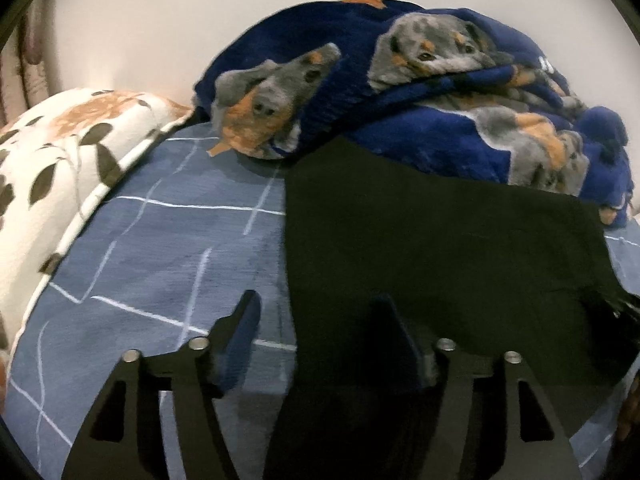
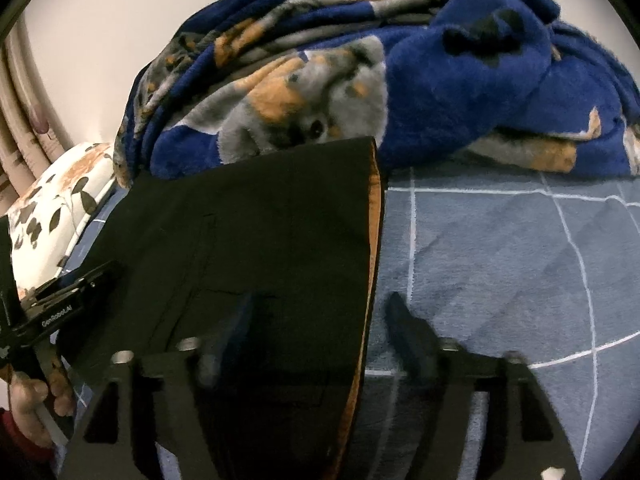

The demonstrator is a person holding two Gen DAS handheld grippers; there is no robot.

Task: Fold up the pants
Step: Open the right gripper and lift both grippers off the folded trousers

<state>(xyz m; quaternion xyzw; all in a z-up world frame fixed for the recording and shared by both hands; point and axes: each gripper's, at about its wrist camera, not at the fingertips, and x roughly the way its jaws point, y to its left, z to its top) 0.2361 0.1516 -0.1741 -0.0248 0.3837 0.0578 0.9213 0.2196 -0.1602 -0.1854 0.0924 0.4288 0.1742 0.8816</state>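
Observation:
Black pants lie flat on the blue checked bed sheet, folded into a broad panel. My left gripper is open and straddles the panel's left edge: one finger over the sheet, the other over the cloth, neither pinching. In the right wrist view the pants show an orange strip along their right edge. My right gripper is open astride that edge, and no cloth is pressed between its pads. The left gripper's body shows at the left, held by a hand.
A bunched blue fleece blanket with dog prints lies just beyond the pants' far edge. A white floral pillow sits at the left of the bed. A plain wall rises behind, and bare sheet stretches to the right.

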